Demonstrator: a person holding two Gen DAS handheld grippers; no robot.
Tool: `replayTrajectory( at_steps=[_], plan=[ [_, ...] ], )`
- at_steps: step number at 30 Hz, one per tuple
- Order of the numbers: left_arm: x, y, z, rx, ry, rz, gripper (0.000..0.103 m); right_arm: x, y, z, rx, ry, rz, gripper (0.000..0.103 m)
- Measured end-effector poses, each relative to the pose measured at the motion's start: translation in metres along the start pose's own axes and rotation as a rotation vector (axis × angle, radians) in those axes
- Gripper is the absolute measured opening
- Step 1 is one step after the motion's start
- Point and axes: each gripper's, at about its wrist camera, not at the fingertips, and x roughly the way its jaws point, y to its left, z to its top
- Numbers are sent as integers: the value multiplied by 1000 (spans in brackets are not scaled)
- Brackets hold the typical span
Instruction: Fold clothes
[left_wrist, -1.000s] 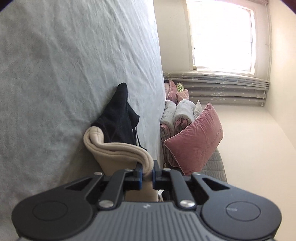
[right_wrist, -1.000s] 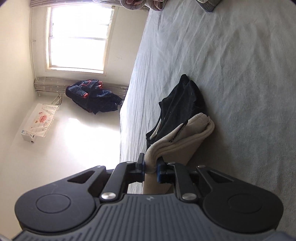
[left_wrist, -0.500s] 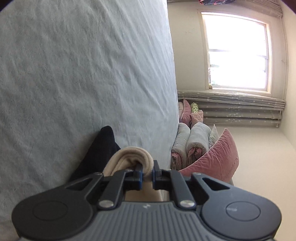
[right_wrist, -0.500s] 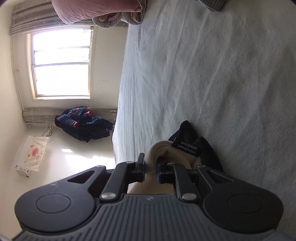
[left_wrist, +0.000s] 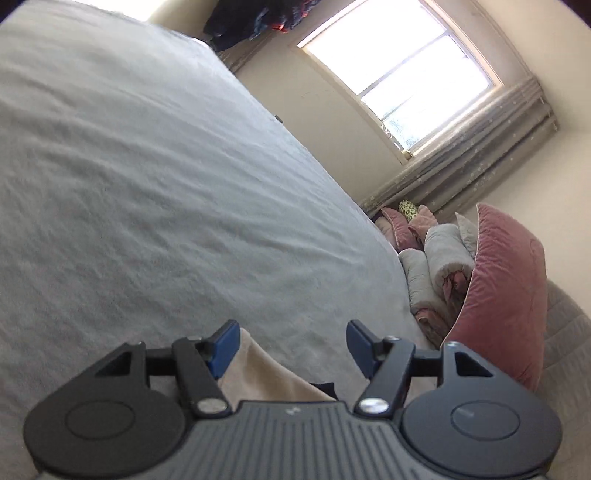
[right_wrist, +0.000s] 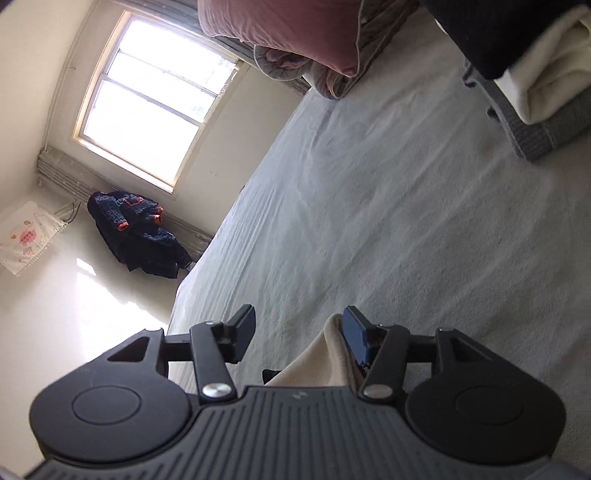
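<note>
A beige garment with a black lining (left_wrist: 258, 376) lies on the grey bedsheet (left_wrist: 147, 184), just under both grippers. In the left wrist view my left gripper (left_wrist: 291, 345) has its jaws opening; the beige cloth rests against the left blue pad (left_wrist: 223, 349) but is not pinched. In the right wrist view my right gripper (right_wrist: 299, 334) is opening too, and a beige fold (right_wrist: 317, 362) leans on the right pad (right_wrist: 356, 338). Most of the garment is hidden below the gripper bodies.
Pink pillows (left_wrist: 506, 295) and rolled grey bedding (left_wrist: 439, 266) are piled at the bed's end. A folded stack of black, cream and grey clothes (right_wrist: 532, 74) sits on the bed. A dark jacket (right_wrist: 136, 232) hangs by the window (right_wrist: 155, 110) wall.
Both grippers, shut on the beige garment's edge before, now stand apart and the cloth has dropped from the pinch. Both views have rolled and swung across the bed.
</note>
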Motion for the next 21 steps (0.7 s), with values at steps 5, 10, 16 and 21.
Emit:
replayTrajectory(
  at_steps=[5,10,16,21],
  plan=[
    [17,-59,-28,383,7,91,68,24,64,-50,-406,18,-93,57],
    [42,-69,-61,596,105,188,84,66,82,-93,-609,85,-181,57],
    [52,-46,-65,570,143,173,95,95,67,-94,-724,122,-240,65],
    [34,-47,-63,563,119,191,94,83,72,-79,-698,125,-232,67]
  ],
)
